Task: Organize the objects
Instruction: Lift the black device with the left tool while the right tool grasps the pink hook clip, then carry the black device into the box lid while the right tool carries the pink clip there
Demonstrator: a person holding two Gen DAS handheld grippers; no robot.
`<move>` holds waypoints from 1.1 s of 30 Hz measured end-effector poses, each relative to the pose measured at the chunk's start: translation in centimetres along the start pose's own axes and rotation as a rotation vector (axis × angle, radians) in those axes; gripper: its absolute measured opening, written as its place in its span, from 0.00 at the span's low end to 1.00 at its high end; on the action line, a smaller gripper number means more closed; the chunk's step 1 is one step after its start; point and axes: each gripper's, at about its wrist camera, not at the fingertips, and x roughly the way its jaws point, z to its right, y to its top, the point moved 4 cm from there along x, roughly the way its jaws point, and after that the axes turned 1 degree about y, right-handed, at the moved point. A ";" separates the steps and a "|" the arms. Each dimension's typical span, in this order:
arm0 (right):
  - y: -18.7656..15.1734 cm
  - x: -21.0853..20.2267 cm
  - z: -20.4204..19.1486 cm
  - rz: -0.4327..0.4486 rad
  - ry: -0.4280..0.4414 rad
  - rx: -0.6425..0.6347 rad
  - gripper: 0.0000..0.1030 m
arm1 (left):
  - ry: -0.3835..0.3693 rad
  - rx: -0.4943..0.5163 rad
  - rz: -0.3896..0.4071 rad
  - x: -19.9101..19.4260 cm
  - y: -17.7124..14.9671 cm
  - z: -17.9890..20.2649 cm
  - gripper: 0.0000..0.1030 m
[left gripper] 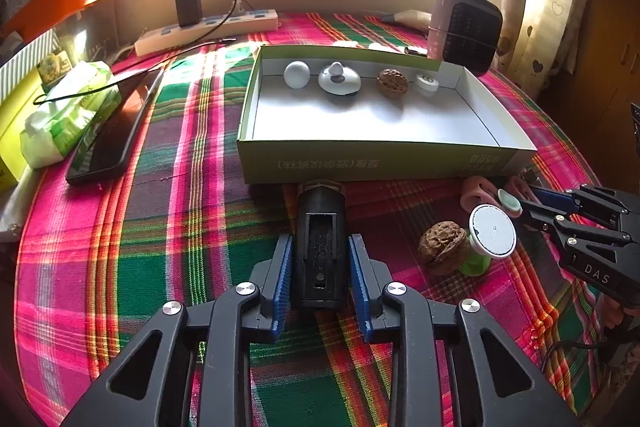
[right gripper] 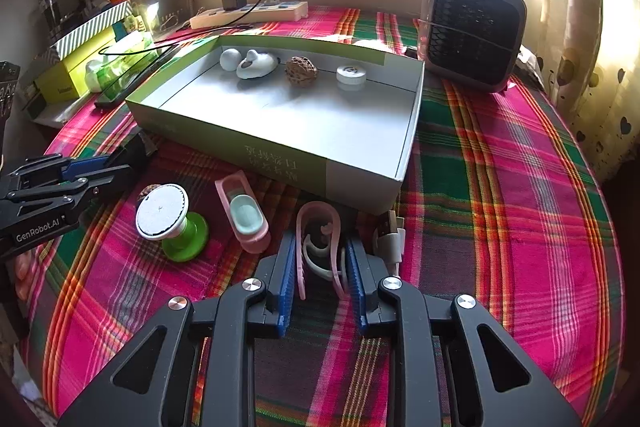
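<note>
The plaid tablecloth [left gripper: 160, 227] fills both views; the shallow box [left gripper: 376, 163] sits upper centre in your left wrist view, with a white ball [left gripper: 297, 74], a white round gadget [left gripper: 339, 79], a walnut [left gripper: 392, 82] and a small white cap [left gripper: 425, 82] lined along its far wall; a grey fan [right gripper: 474, 27] stands upper right; your left gripper [left gripper: 320, 259], lower centre, pinches a black cylindrical object [left gripper: 320, 227], pads against its sides; your right gripper [right gripper: 322, 263], lower centre in its own view, has pads touching a pink clip [right gripper: 318, 227]; a green-based roller [right gripper: 172, 219] lies left of it.
</note>
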 end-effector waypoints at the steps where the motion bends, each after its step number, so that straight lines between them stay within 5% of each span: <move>1: 0.0 0.0 0.0 0.000 -0.002 0.000 0.24 | 0.000 -0.003 0.000 0.0 0.0 0.0 0.24; 33: 0.2 -0.8 0.3 0.020 0.012 0.030 0.24 | -0.035 -0.015 0.026 -1.3 0.5 0.2 0.24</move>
